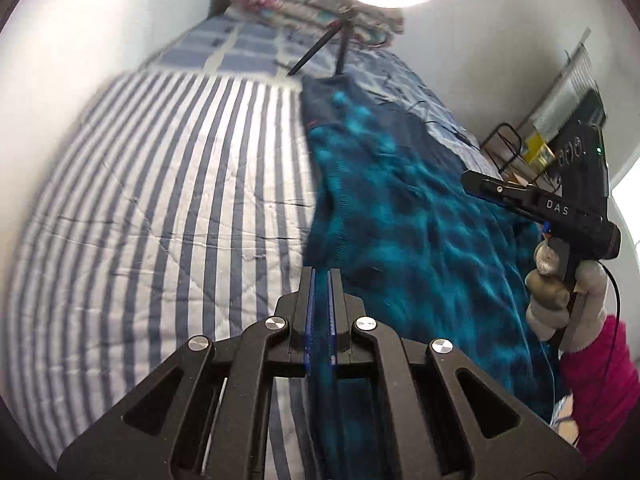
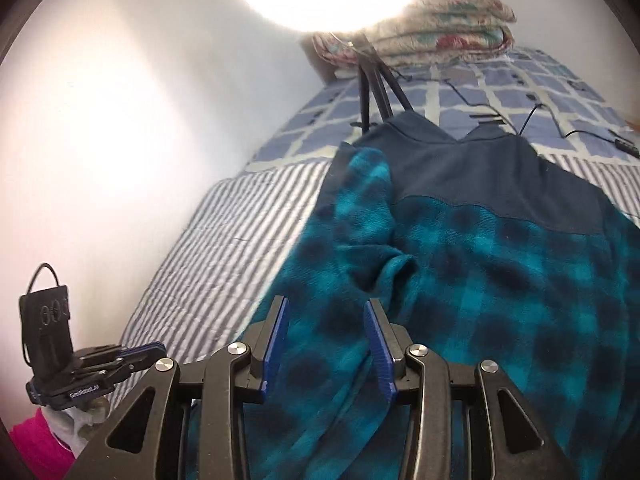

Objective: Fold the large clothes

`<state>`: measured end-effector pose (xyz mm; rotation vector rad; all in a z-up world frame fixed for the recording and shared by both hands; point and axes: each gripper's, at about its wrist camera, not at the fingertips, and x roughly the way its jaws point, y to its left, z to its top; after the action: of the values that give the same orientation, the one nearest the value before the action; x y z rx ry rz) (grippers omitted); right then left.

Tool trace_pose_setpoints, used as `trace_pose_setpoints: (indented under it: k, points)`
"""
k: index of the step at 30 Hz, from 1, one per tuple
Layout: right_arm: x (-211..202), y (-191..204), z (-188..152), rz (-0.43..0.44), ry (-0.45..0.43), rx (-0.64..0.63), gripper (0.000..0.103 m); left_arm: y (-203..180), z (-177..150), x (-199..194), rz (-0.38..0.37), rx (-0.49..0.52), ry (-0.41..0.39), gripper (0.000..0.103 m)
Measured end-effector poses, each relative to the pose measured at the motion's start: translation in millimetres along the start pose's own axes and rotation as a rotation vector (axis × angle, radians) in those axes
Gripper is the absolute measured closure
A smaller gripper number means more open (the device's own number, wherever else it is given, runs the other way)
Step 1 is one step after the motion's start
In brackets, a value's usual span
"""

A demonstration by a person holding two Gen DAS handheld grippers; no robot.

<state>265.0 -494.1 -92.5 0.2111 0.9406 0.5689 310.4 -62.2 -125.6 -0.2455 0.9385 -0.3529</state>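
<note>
teal-and-navy checked fleece garment (image 2: 460, 264) lies flat on the striped blue-and-white bed quilt (image 1: 160, 200), its long axis running from the lower middle of the right wrist frame up to the navy collar near the top. right gripper (image 2: 325, 344) hangs over the near hem, jaws apart with nothing pinched. left gripper (image 1: 322, 312), jaws together and seemingly empty, sits at the garment's left edge in its own frame, so both look about equally near.

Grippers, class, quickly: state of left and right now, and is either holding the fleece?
Left gripper: closed, nothing visibly between its pads.
Right gripper: open above the teal plaid fleece jacket, gripping nothing.
</note>
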Motion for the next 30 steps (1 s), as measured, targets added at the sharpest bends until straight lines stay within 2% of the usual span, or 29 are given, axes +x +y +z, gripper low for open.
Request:
trace_pose_setpoints:
  k: [2, 6, 8, 10, 12, 14, 17, 18, 21, 23, 24, 25, 28, 30]
  points:
    - [-22, 7, -8, -0.008, -0.021, -0.007, 0.059, -13, -4, -24, 0.006, 0.03, -0.028, 0.102]
    - [-82, 19, -31, -0.056, -0.099, -0.03, 0.048, -36, -18, -62, 0.016, 0.066, -0.054, 0.101]
    - [-107, 23, -40, -0.081, -0.132, -0.045, 0.046, -49, -26, -81, 0.009, 0.079, -0.065, 0.095]
    - [-141, 29, -54, -0.113, -0.165, -0.055, 0.041, -60, -36, -92, -0.001, 0.082, -0.069, 0.074]
    - [-167, 31, -67, -0.123, -0.184, -0.05, 0.03, -70, -49, -100, -0.012, 0.083, -0.06, 0.067]
    - [-198, 33, -86, -0.132, -0.197, -0.05, 0.027, -79, -63, -104, -0.023, 0.087, -0.037, 0.067]
    - [-235, 39, -112, -0.179, -0.209, -0.068, 0.01, -95, -87, -109, -0.049, 0.086, -0.013, 0.067]
    - [-243, 40, -120, -0.197, -0.207, -0.069, 0.009, -102, -95, -110, -0.054, 0.094, -0.003, 0.067]
    - [-265, 29, -157, -0.234, -0.154, 0.012, 0.011, -117, -115, -111, -0.045, 0.121, 0.009, 0.067]
    - [-263, 21, -185, -0.217, -0.077, 0.062, 0.017, -116, -125, -108, -0.053, 0.101, 0.024, 0.058]
    - [-259, 18, -198, -0.229, -0.044, 0.078, 0.018, -110, -129, -105, -0.056, 0.08, 0.037, 0.049]
    - [-253, 14, -212, -0.244, -0.014, 0.092, 0.018, -104, -134, -102, -0.044, 0.063, 0.046, 0.048]
    - [-228, -2, -246, -0.285, 0.093, 0.142, 0.019, -83, -148, -94, -0.009, 0.021, 0.078, 0.048]
    - [-216, -12, -260, -0.296, 0.132, 0.174, 0.019, -70, -154, -90, -0.001, -0.007, 0.093, 0.048]
